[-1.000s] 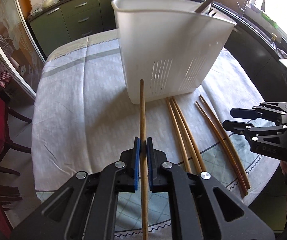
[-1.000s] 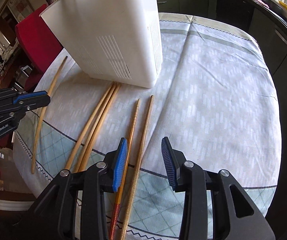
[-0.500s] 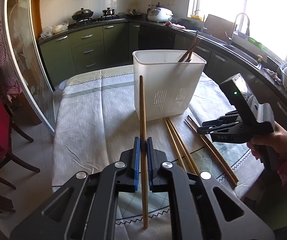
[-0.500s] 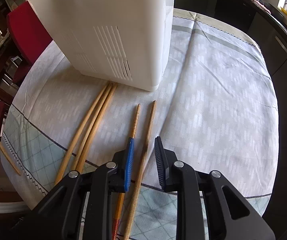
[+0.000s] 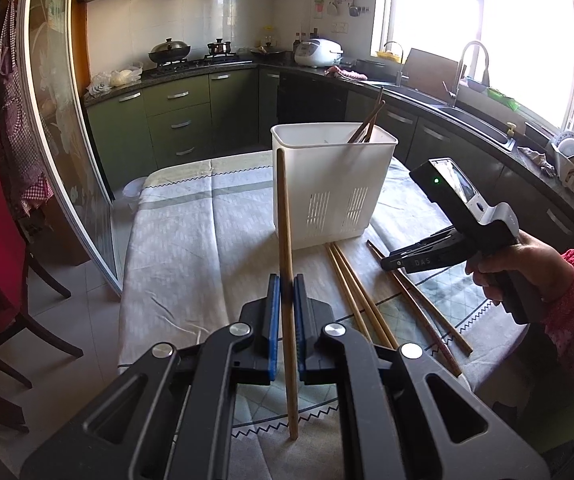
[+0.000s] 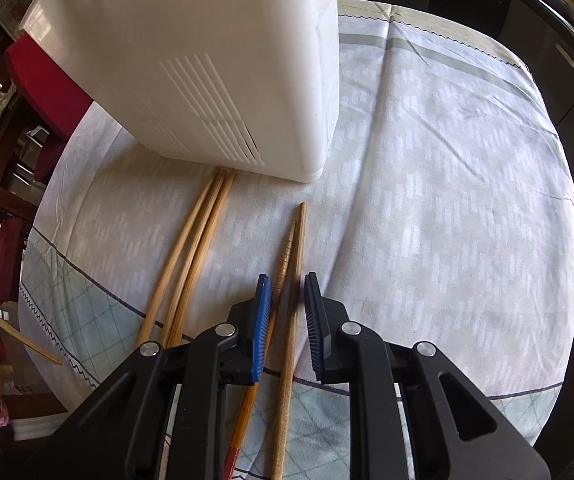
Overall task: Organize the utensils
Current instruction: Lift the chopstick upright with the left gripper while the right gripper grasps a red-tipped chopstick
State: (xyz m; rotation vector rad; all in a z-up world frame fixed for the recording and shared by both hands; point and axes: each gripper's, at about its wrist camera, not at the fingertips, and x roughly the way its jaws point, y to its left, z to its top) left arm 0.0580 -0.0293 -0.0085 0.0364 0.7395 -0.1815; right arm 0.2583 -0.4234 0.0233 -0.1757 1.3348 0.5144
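A kitchen of dark green cabinets (image 5: 179, 120) and a sunlit window surrounds the round tabletop (image 5: 175, 248), draped in a pale woven cloth with grey stripes and a zigzag hem. Beyond both sets of jaws stands the white plastic utensil holder (image 5: 331, 184), smooth-walled, rectangular, slotted near its base, with a few dark sticks leaning inside. The left gripper (image 5: 285, 312) is clenched on a single smooth wooden chopstick (image 5: 284, 216) held raised off the cloth, its tip level with the holder's rim. The right gripper (image 6: 287, 312) sits low with its jaws parted around two slimmer chopsticks (image 6: 293, 248) lying on the cloth; whether the blue ribbed pads touch them is hard to tell. Left of those jaws lies a bundle of pale bamboo chopsticks (image 6: 191, 256), ends touching the holder's foot.
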